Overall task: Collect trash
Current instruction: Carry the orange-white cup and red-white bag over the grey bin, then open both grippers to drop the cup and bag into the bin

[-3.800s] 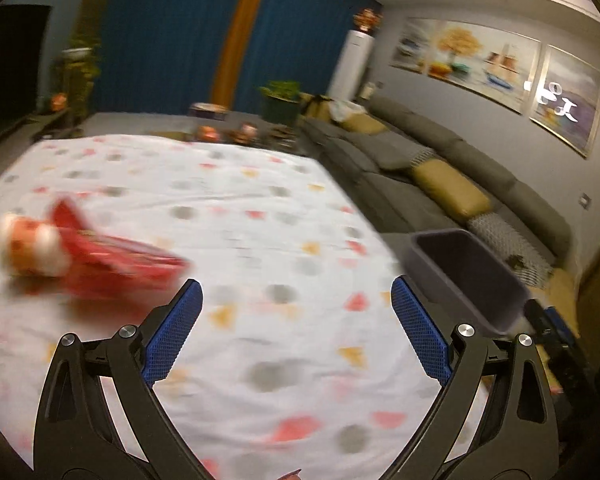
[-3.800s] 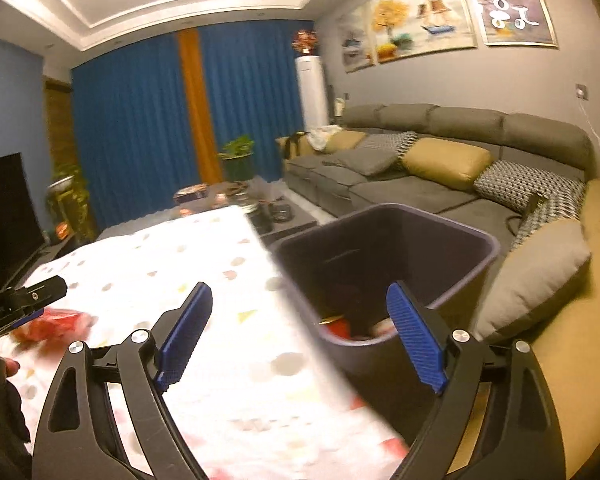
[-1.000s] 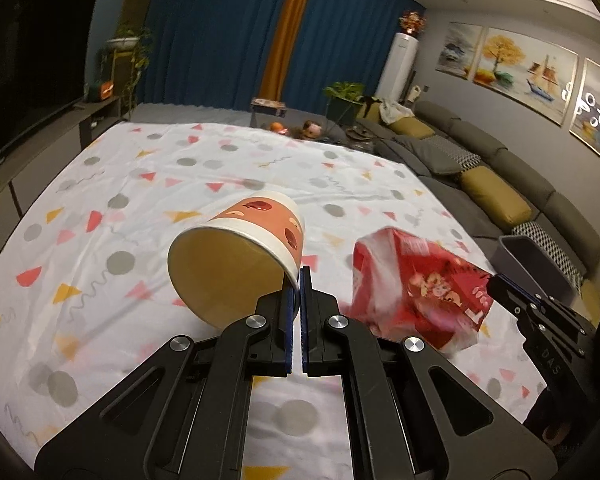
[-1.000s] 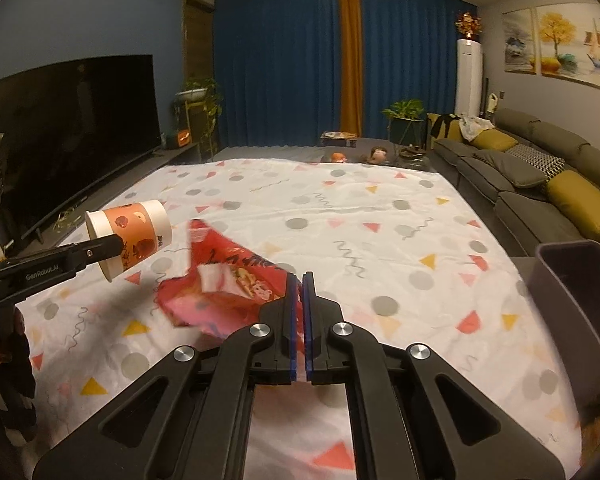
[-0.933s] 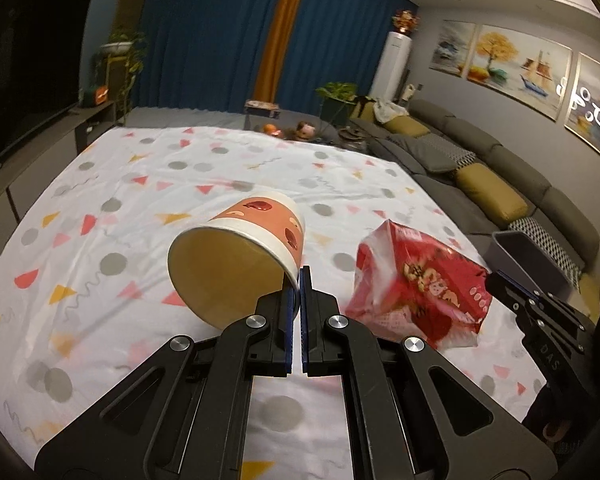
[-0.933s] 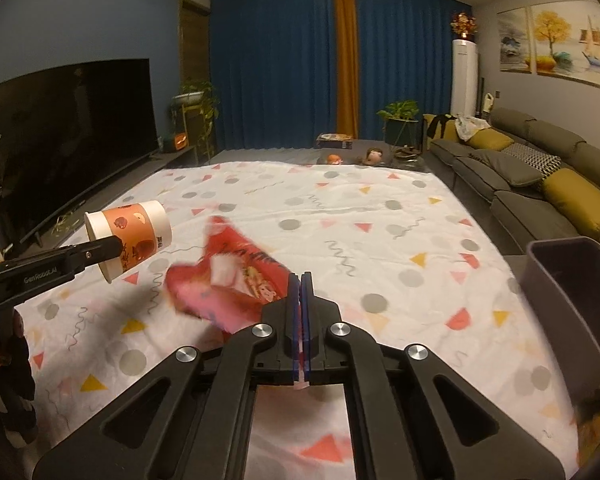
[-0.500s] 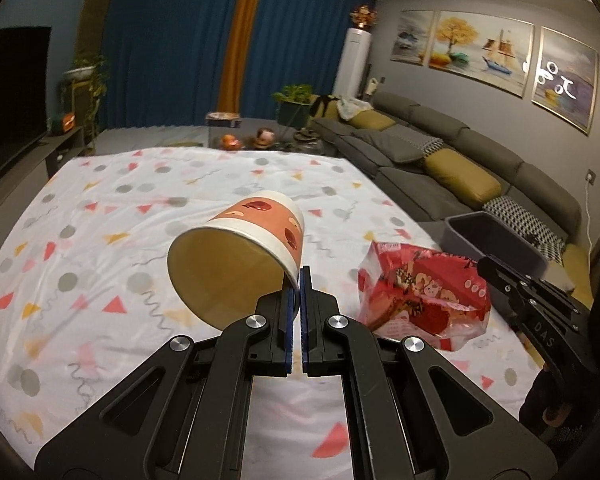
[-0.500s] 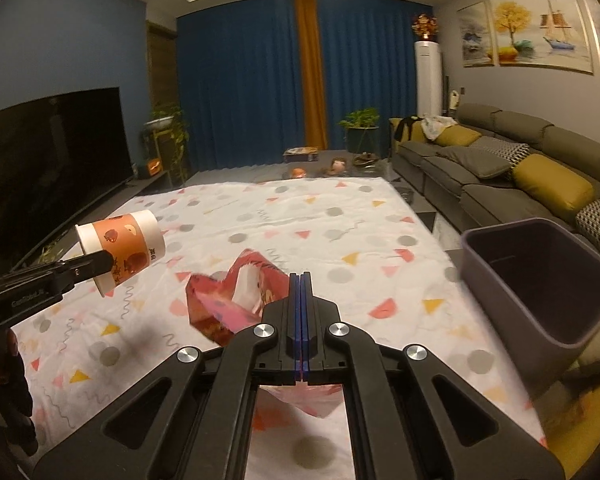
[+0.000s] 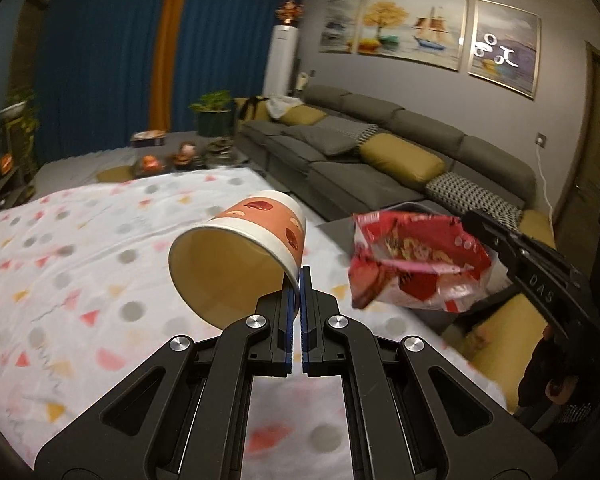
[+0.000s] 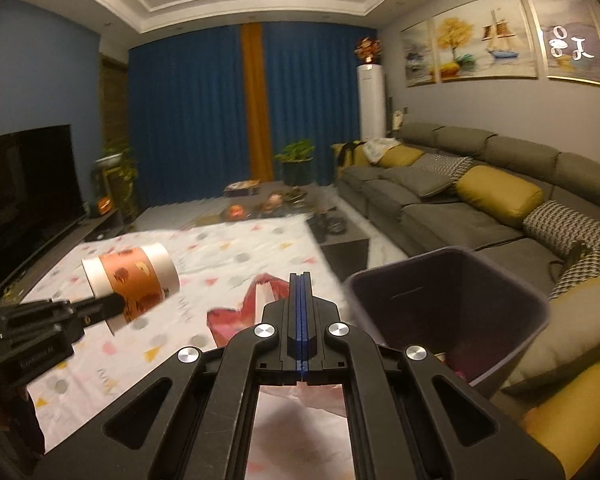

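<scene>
My left gripper [image 9: 299, 276] is shut on the rim of an orange paper cup [image 9: 236, 264], held tilted with its mouth toward the camera, above the spotted white cloth [image 9: 80, 248]. The same cup [image 10: 132, 284] shows at the left in the right wrist view, off the cloth. My right gripper [image 10: 300, 284] is shut on a red snack bag [image 10: 240, 312]; the bag [image 9: 412, 264] hangs to the right of the cup, over the table's right edge. The dark grey trash bin [image 10: 536, 300] stands open just right of the right gripper, beside the sofa.
A grey sofa [image 10: 480, 200] with yellow and patterned cushions runs along the right wall. A low table [image 10: 268, 204] with small items and a potted plant stand at the back before blue curtains. A television [image 10: 24, 192] fills the left wall.
Both grippers have swung right and risen, carrying the cup and the red bag from over the cloth's middle toward its right edge. The bin has come much closer in the right wrist view.
</scene>
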The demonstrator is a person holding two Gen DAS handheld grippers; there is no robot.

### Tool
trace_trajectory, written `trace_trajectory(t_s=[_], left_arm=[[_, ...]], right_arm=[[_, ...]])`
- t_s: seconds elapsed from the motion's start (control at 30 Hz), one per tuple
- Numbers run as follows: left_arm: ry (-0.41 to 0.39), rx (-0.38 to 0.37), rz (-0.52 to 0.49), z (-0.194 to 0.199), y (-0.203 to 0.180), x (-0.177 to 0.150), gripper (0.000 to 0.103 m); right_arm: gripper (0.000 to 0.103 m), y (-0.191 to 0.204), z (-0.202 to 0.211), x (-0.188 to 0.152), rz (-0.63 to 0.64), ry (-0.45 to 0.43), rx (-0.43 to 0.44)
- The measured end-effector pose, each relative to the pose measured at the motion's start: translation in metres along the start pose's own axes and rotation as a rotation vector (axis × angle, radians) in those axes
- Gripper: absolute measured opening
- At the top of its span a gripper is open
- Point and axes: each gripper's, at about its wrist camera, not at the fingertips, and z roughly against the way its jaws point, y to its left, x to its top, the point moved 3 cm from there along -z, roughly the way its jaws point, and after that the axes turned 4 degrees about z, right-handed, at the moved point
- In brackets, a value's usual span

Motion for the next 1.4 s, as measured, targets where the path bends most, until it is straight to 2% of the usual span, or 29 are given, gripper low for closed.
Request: trace_trajectory(t_s=[0.27, 0.5, 0.7, 1.0, 1.07, 1.13, 1.2, 1.3, 1.37, 1.4], left_arm=[[0.031, -0.122, -0.068, -0.06, -0.072, 0.022, 0.002], [0.071, -0.216, -0.108, -0.111, -0.128, 0.023, 0.002], [0.11, -0.263, -0.113, -0.133, -0.147, 0.008, 0.002], [0.159, -0.31, -0.099, -0.152, -0.152, -0.002, 0.002], [0.17, -0.313, -0.105, -0.156, -0.154, -0.003, 0.002], [0.179, -0.312, -0.106, -0.16, -0.156, -0.005, 0.003], [0.2, -0.31, -0.099, -0.165, -0.155, -0.006, 0.007], [0.215, -0.317, -0.09, -0.167, -0.154, -0.007, 0.019], [0.213, -0.307, -0.09, -0.166, -0.151, -0.009, 0.049], [0.209, -0.3, -0.084, -0.165, -0.149, -0.009, 0.054]], right_arm=[[0.001, -0.072, -0.006, 0.003, -0.086, -0.011, -0.148], [0.001, -0.11, -0.027, -0.022, -0.142, 0.054, -0.215], [0.001, -0.126, -0.047, -0.048, -0.18, 0.119, -0.235], [0.002, -0.134, -0.057, -0.055, -0.208, 0.155, -0.246], [0.005, -0.135, -0.056, -0.057, -0.208, 0.158, -0.248], [0.014, -0.137, -0.055, -0.058, -0.215, 0.158, -0.256], [0.037, -0.14, -0.053, -0.058, -0.227, 0.149, -0.259], [0.043, -0.142, -0.048, -0.057, -0.237, 0.136, -0.268], [0.047, -0.142, -0.044, -0.056, -0.239, 0.127, -0.277], [0.048, -0.145, -0.043, -0.055, -0.242, 0.122, -0.281]])
